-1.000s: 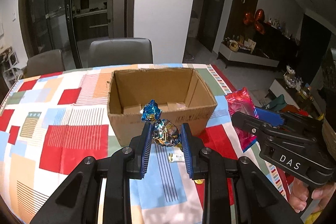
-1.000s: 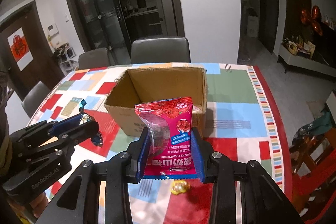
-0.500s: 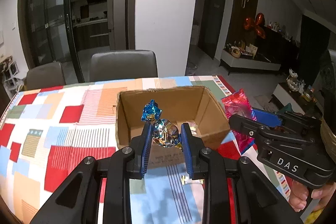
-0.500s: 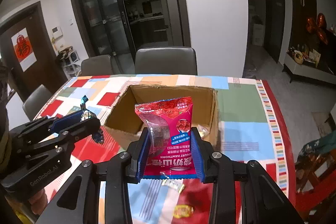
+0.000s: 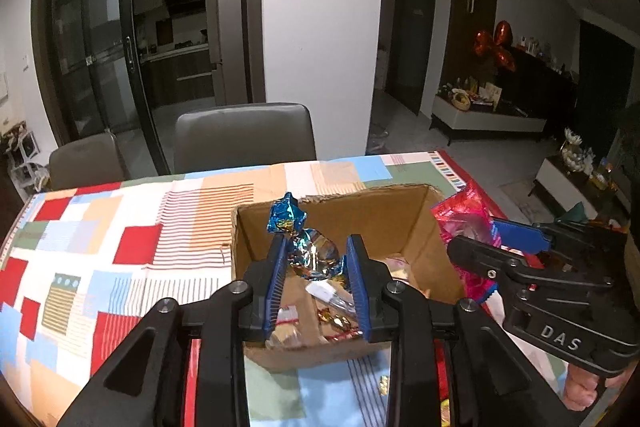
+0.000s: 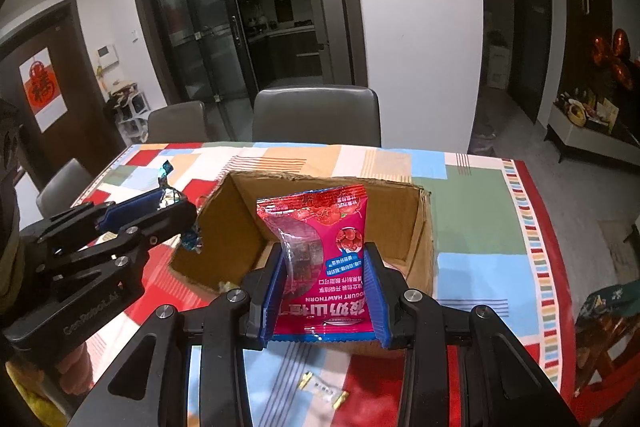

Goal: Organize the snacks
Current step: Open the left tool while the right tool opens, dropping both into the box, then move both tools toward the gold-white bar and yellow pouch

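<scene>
An open cardboard box (image 5: 400,211) stands on the patchwork tablecloth (image 5: 120,247). My left gripper (image 5: 316,243) hangs over the box's near left part with a blue foil-wrapped candy (image 5: 314,257) between its blue pads; its jaws are opening, and the candy still sits between them. In the right wrist view, my right gripper (image 6: 324,255) is shut on a pink hawthorn snack packet (image 6: 328,227), held upright over the near wall of the box (image 6: 416,223). The left gripper (image 6: 176,207) appears there at the left and the right gripper (image 5: 476,237) at the right of the left wrist view.
Several wrapped snacks (image 5: 332,315) lie inside the box. Small loose candies (image 6: 320,385) lie on the cloth in front of it. Grey chairs (image 6: 316,115) stand behind the table's far edge. A hand (image 5: 580,387) holds the right gripper's handle.
Both grippers have moved forward from in front of the box to over its near side, each with its snack. The left jaws stand slightly wider.
</scene>
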Tool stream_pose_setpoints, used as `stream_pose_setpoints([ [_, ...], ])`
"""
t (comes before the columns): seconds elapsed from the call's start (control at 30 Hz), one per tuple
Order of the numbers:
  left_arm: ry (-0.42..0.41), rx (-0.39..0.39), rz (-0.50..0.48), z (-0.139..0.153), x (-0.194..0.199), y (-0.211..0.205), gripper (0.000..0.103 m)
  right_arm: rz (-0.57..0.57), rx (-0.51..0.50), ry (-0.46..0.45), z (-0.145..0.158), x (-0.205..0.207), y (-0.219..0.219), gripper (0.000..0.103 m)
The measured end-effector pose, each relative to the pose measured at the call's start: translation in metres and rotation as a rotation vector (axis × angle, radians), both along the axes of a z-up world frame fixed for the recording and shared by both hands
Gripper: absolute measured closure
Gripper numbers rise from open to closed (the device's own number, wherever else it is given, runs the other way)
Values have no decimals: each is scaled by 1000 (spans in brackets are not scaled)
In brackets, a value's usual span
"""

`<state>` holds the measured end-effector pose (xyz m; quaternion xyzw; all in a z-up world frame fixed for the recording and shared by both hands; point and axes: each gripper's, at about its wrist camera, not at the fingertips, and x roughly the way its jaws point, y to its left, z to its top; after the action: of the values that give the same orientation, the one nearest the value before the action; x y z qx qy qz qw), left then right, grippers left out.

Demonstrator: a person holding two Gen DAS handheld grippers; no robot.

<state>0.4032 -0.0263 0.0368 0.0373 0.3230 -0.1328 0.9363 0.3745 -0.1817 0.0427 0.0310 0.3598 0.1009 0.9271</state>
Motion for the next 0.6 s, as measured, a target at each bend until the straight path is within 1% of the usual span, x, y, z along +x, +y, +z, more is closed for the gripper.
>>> stream_pose_setpoints([
  [0.07,-6,9,10,-1,4,-1,51,0,-7,8,-3,4,0,59],
  [0.1,-10,11,14,-2,4,-1,48,-5,-10,6,-3,4,-1,49],
  [0.13,-15,14,17,-2,3,-1,47,-9,-14,0,-3,3,-1,48],
  [0.2,-25,29,16,-3,-3,-2,47,-20,-36,-13,-3,0,0,48],
  [0.3,-41,39,11,-3,-15,-2,47,-23,-33,-23,-3,-11,-3,48],
  [0.5,-91,58,-28,-2,-51,-5,46,-43,-36,-52,-3,-42,-9,48],
  [0.6,-115,62,-52,-2,-69,-8,46,-45,-29,-52,-5,-56,-9,48],
])
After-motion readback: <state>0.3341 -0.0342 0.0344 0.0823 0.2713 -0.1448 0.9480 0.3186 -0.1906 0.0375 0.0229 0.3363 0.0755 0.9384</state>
